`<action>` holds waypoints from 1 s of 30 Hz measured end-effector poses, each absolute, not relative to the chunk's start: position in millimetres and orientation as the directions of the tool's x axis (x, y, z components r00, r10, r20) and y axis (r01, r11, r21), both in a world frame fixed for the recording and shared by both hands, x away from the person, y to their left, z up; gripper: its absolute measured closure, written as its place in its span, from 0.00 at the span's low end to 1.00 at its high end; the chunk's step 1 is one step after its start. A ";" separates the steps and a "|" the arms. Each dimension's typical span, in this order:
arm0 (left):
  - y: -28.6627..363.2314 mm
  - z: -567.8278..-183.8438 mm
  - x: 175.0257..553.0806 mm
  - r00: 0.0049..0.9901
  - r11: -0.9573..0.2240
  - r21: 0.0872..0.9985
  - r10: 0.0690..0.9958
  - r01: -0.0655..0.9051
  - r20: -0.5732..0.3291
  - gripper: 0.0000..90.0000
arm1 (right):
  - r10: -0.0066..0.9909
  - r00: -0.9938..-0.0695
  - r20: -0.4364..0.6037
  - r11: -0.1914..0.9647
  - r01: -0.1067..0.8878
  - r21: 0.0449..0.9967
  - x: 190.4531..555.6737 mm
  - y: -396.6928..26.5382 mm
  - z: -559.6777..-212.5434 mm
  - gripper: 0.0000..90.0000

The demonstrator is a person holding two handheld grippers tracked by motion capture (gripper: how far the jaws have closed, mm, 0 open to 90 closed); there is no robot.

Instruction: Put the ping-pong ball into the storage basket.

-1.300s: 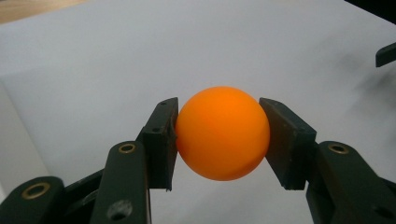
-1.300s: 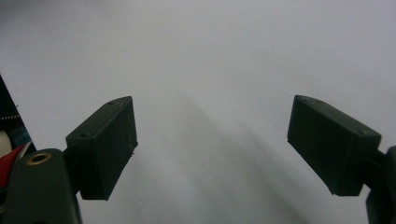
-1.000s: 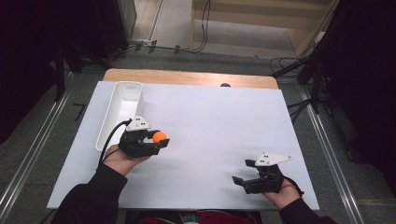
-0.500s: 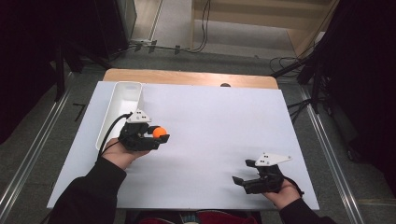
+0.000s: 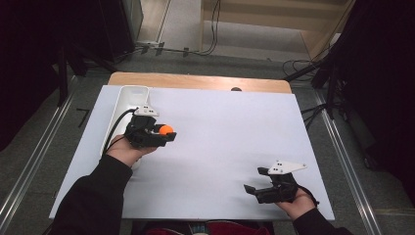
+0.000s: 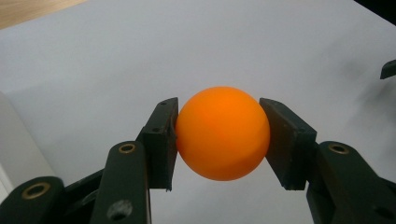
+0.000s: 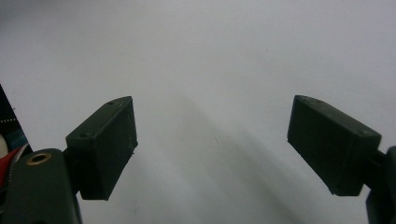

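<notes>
Holding an orange ball clamped between both pads of the left gripper, raised above the white table beside the white tray (forearm angled in from bottom left). Shifted slightly toward the far edge since a second ago. Right gripper unmoved near the front right corner, jaws spread wide, nothing between.

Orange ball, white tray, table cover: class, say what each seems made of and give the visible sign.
Orange ball: likely plastic, matt, with smooth, even colour and soft shading.
White tray: probably moulded plastic, with rounded rim and slight gloss.
Table cover: thin white sheet, matt; paper or plastic unclear.
</notes>
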State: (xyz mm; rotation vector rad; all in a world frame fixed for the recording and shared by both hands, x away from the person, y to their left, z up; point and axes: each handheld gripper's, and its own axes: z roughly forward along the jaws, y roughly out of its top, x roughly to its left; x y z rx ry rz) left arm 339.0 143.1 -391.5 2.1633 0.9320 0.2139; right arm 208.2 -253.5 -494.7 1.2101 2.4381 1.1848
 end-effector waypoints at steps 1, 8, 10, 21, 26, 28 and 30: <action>143.5 -390.9 340.2 0.718 -0.443 0.702 0.681 0.558 -0.142 0.55 | 0.735 -0.654 0.181 0.354 0.597 0.720 208.2 -253.2 -494.7 0.16; 145.3 -384.1 348.5 0.699 -0.432 0.707 0.704 0.560 -0.124 0.55 | 0.734 -0.655 0.179 0.359 0.598 0.716 208.2 -252.6 -495.3 0.16; 146.1 -383.2 350.2 0.694 -0.424 0.713 0.709 0.559 -0.123 0.55 | 0.734 -0.655 0.182 0.358 0.600 0.716 207.9 -252.5 -495.3 0.16; 159.2 -378.7 350.0 0.657 -0.408 0.723 0.749 0.557 -0.084 0.55 | 0.730 -0.660 0.177 0.361 0.592 0.720 207.7 -253.0 -495.1 0.16; 167.6 -379.2 349.2 0.647 -0.398 0.723 0.758 0.564 -0.087 0.55 | 0.729 -0.660 0.180 0.363 0.596 0.716 206.9 -251.7 -495.0 0.16; 172.0 -378.3 349.5 0.638 -0.384 0.729 0.764 0.567 -0.095 0.55 | 0.730 -0.660 0.179 0.363 0.596 0.716 207.0 -251.4 -495.0 0.16; 175.9 -377.4 349.9 0.628 -0.371 0.733 0.772 0.570 -0.098 0.55 | 0.729 -0.661 0.179 0.362 0.594 0.719 207.4 -251.2 -495.3 0.16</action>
